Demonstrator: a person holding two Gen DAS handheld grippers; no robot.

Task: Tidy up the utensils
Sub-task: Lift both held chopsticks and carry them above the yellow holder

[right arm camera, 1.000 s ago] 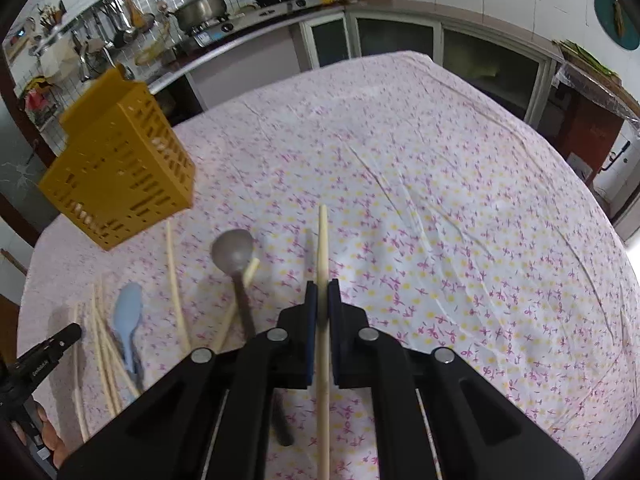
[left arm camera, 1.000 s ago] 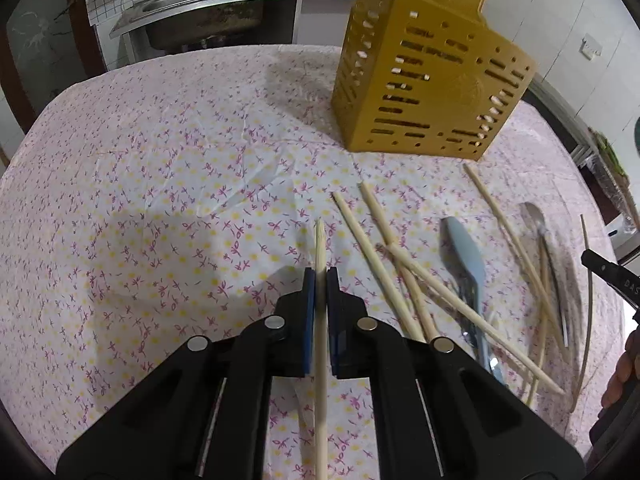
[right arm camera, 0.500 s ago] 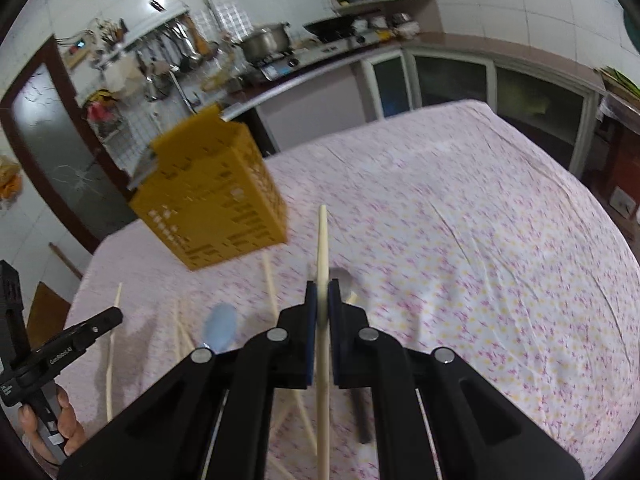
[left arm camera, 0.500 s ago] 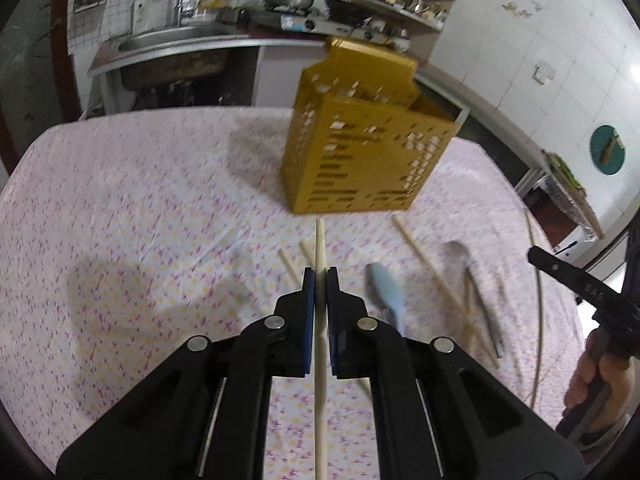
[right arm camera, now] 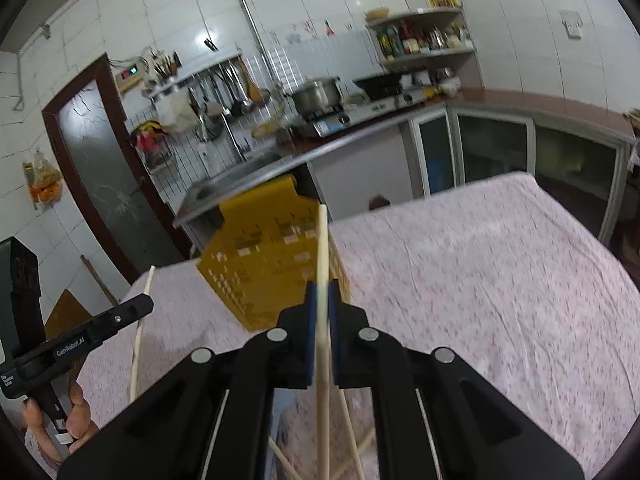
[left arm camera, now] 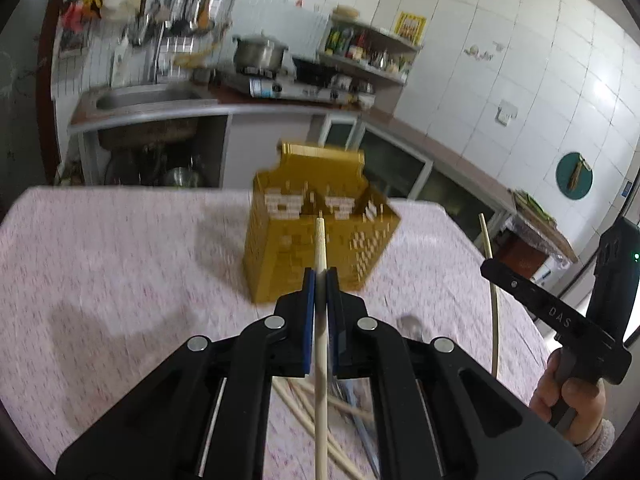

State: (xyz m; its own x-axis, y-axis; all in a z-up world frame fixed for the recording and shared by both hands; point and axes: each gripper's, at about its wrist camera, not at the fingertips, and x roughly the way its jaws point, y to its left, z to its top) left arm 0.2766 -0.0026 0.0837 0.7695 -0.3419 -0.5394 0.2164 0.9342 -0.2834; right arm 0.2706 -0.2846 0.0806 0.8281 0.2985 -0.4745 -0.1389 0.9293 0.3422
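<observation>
My left gripper (left arm camera: 320,276) is shut on a pale wooden chopstick (left arm camera: 320,248) whose tip points at the yellow perforated utensil holder (left arm camera: 316,252) standing on the flowered tablecloth (left arm camera: 120,264). My right gripper (right arm camera: 321,290) is likewise shut on a second chopstick (right arm camera: 323,248), raised in front of the same holder (right arm camera: 268,264). Each gripper appears in the other's view: the right one (left arm camera: 490,266) at the right edge with its chopstick (left arm camera: 495,304), the left one (right arm camera: 146,303) at the left edge. Loose chopsticks (left arm camera: 304,400) lie on the cloth below.
A kitchen counter with a sink (left arm camera: 144,100), a pot on a stove (left arm camera: 260,52) and a shelf of bottles (right arm camera: 420,40) runs behind the table. A person's hands (left arm camera: 568,392) (right arm camera: 76,416) grip the handles. The cloth (right arm camera: 480,280) stretches right of the holder.
Both grippers have risen off the table with their chopsticks and tilted up toward level. The holder now sits straight ahead in both views, and the utensils on the cloth have dropped out of sight.
</observation>
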